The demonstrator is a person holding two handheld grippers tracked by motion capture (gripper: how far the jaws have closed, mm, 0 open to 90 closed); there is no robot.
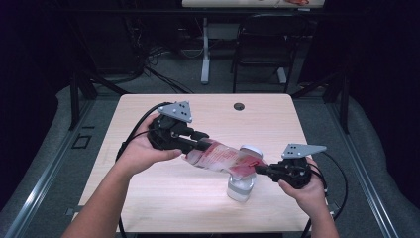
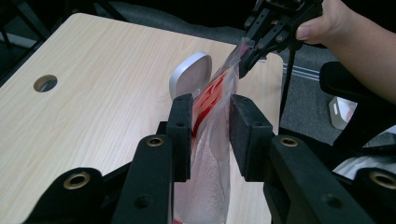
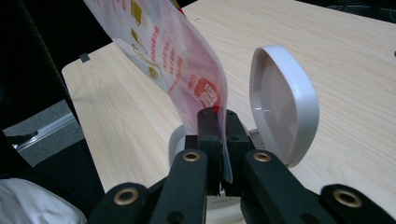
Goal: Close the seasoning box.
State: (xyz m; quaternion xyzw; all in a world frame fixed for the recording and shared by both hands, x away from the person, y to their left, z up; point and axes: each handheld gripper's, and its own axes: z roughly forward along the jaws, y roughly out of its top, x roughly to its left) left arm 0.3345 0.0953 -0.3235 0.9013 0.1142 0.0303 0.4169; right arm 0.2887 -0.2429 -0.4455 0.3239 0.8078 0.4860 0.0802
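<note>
The left gripper [image 1: 200, 145], held in the person's left hand [image 1: 141, 151] over the left half of the table [image 1: 148, 111], points right and slightly toward the near edge. In the left gripper view its two black pads [image 2: 243, 135] stand parted on either side of a red-and-clear plastic pouch [image 1: 223, 157]; the left pad lies against the film, the right pad stands just off it, so the jaws are spread rather than squeezing.

The pouch hangs above the table between the two grippers. Its long axis runs left to right, dipping a little toward the near right, with the clear end at the left gripper and the red printed end at the right one.

Below the pouch's right end stands a white container [image 1: 241, 187] with a flip lid [image 3: 285, 105] swung open and upright, just beside the pouch's tip.

The right gripper [image 1: 262, 170], in the right hand [image 1: 309, 191] near the table's near right corner, points left. Its jaws are pressed together, pinching the pouch's thin right edge flat.

The table is pale wood grain with a round cable hole [image 1: 239, 106] at the far edge. Around it lies grey carpet in a dark room, with a black chair [image 1: 262, 47] and a white table leg [image 1: 205, 49] beyond.
</note>
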